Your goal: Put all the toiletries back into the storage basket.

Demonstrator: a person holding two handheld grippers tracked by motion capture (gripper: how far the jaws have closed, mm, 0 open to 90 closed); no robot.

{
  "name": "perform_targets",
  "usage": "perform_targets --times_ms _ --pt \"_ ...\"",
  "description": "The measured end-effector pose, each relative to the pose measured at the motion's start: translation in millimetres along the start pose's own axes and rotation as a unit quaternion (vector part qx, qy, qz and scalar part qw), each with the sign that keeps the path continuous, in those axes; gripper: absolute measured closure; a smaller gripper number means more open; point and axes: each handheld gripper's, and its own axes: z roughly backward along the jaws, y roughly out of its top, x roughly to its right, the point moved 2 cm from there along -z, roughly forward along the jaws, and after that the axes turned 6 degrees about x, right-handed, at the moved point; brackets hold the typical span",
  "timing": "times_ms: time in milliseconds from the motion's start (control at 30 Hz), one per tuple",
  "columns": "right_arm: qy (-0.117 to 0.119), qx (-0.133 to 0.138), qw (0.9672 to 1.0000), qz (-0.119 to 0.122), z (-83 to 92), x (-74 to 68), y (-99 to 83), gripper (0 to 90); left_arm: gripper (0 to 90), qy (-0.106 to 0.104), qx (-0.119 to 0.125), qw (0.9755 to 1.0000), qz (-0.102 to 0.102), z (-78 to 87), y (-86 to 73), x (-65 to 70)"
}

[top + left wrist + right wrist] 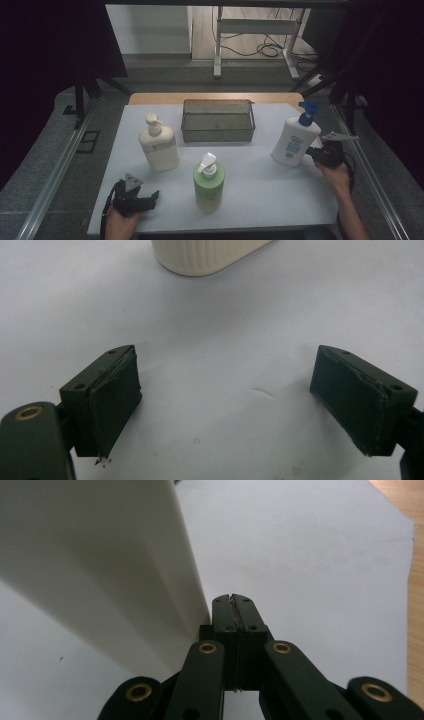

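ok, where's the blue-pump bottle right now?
In the high view the blue-pump bottle stands tilted at the table's right side, right of the wire basket, with the shut right tongs against its lower side.

No readable txt anywhere. The white bottle w/ blue pump [294,140] is showing a blue-and-white label on its front, but the print is coming out too small and blurred to make out, so no brand or number can be read. The cream bottle [159,146] is carrying a pale band of print round its middle, also illegible. The green bottle [209,186] is showing no lettering that can be made out. The mesh basket [218,131] and the white table top [260,195] are bearing no signs or marks w/ chars.
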Motion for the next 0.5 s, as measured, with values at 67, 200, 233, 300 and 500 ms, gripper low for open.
perform_targets --times_ms 67,200,233,300,500 --pt "0.0 -0.001 1.0 0.001 0.6 -1.1 -1.6 89.4 12.5 0.0 0.0 1.0 0.0 0.0 0.0 -0.1" --pt "0.002 -0.002 1.0 0.0 2.5 -3.7 -4.0 89.4 12.6 -0.001 0.0 1.0 0.001 -0.1 0.0 -0.2" --pt "0.003 -0.003 1.0 0.003 2.8 -4.6 -4.8 89.4 12.6 -0.001 0.0 1.0 0.001 -0.1 0.0 -0.2" --pt "0.005 -0.005 1.0 0.003 3.6 -6.6 -6.0 89.4 12.5 -0.001 0.0 1.0 0.001 -0.1 0.0 -0.2" --pt "0.011 -0.005 0.9999 0.002 6.0 -12.4 -10.7 88.6 12.6 -0.001 0.0 1.0 0.001 -0.1 0.0 -0.2"
